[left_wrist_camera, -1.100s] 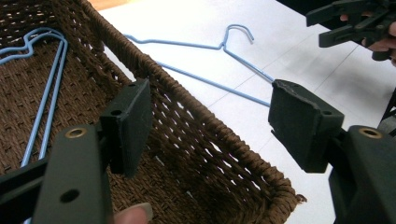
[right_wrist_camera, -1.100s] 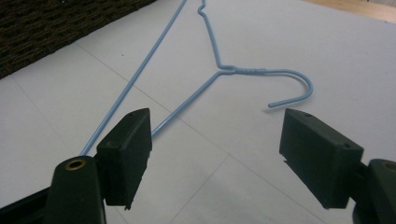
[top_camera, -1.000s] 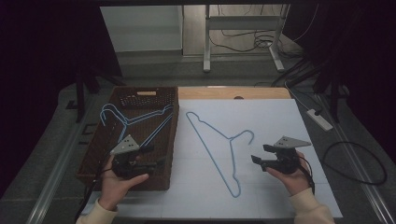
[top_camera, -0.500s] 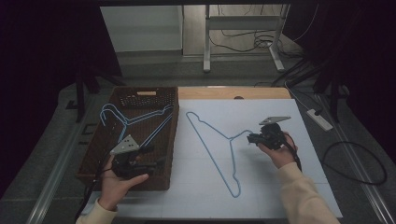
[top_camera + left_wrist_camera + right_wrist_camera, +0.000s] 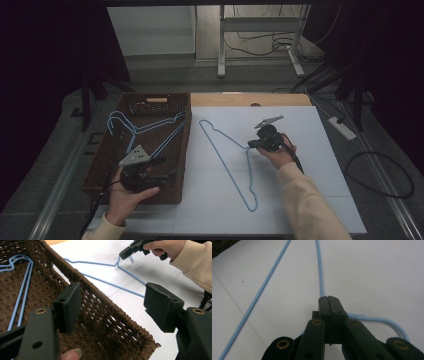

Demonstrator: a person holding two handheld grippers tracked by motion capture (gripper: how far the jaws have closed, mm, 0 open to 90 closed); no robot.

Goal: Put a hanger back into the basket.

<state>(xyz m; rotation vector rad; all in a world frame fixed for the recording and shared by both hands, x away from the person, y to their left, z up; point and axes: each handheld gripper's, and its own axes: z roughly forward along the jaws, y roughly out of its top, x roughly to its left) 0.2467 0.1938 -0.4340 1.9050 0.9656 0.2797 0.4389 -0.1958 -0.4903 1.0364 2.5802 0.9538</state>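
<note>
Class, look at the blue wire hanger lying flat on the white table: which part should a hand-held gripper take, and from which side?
Probably the neck, where the hook meets the shoulders of the blue wire hanger. The wire lies flat, so the jaws likely have to come from above, straddling it. The right hand-held gripper sits at that spot, jaws shut; whether it pinches the wire is unclear.

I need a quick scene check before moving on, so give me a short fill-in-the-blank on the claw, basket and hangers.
1. The left claw hovers over the basket rim with its jaws ___.
2. The hanger in the basket and the hanger on the table are both ___ in colour.
3. The basket holds ___ hanger.

Missing words: open; blue; one
</note>
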